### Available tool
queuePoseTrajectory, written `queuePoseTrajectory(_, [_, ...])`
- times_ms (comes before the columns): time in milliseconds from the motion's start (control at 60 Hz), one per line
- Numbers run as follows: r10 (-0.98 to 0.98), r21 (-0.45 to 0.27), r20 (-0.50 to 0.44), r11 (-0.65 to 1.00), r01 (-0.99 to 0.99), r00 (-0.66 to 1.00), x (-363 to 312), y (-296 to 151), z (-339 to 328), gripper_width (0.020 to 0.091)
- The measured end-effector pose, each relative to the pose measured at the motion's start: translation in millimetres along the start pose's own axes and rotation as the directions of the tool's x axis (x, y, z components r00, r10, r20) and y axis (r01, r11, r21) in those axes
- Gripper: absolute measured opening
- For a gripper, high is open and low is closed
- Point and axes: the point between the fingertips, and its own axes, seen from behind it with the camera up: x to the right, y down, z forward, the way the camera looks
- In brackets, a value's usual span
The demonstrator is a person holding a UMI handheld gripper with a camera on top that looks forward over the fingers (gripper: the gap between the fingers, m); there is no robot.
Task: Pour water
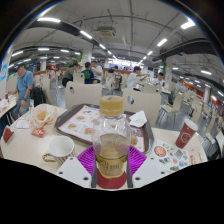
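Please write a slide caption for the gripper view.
Tongs shut on clear plastic bottle above white cafeteria table, beside white ceramic cup.

This is a canteen or fast-food dining hall. At six o'clock lies a pale table [25,150] laid for a meal: a tray [80,125] with a printed paper liner sits at about eleven o'clock from the near edge, a white cup [60,147] at nine o'clock, and a red carton [186,133] at three o'clock. Beyond, toward twelve o'clock, rows of light chairs [146,102] and further tables fill the room. People [22,82] sit eating at ten o'clock. Overhead, long strip lights [160,42] run across a grey ceiling.
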Motion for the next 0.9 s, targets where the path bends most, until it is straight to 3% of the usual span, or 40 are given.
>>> queuePoseTrajectory(117, [0.047, -0.042, 0.018, 0.998, -0.046, 0.999, -3, 32, 5, 0.0415])
queuePoseTrajectory(217, [0.096, -0.008, 0.019, 0.995, -0.096, 0.995, 1, 34, 1, 0.0414])
queuePoseTrajectory(367, [0.146, -0.008, 0.022, 0.989, -0.146, 0.989, 3, 35, 0, 0.0506])
queuePoseTrajectory(417, [0.160, -0.052, 0.026, 0.986, -0.159, 0.987, 1, 42, 0, 0.0610])
queuePoseTrajectory(467, [0.181, -0.090, 0.032, 0.980, -0.177, 0.983, -3, 48, -3, 0.0839])
queuePoseTrajectory(483, [0.185, -0.098, 0.029, 0.979, -0.181, 0.982, -3, 49, -5, 0.0873])
queuePoseTrajectory(517, [0.188, -0.115, 0.022, 0.976, -0.184, 0.982, -3, 51, -10, 0.0823])
queuePoseTrajectory(583, [0.174, -0.125, -0.016, 0.977, -0.175, 0.985, 2, 48, -26, 0.0855])
queuePoseTrajectory(900, [0.166, -0.197, -0.156, 0.961, -0.195, 0.974, -20, 27, -182, 0.0851])
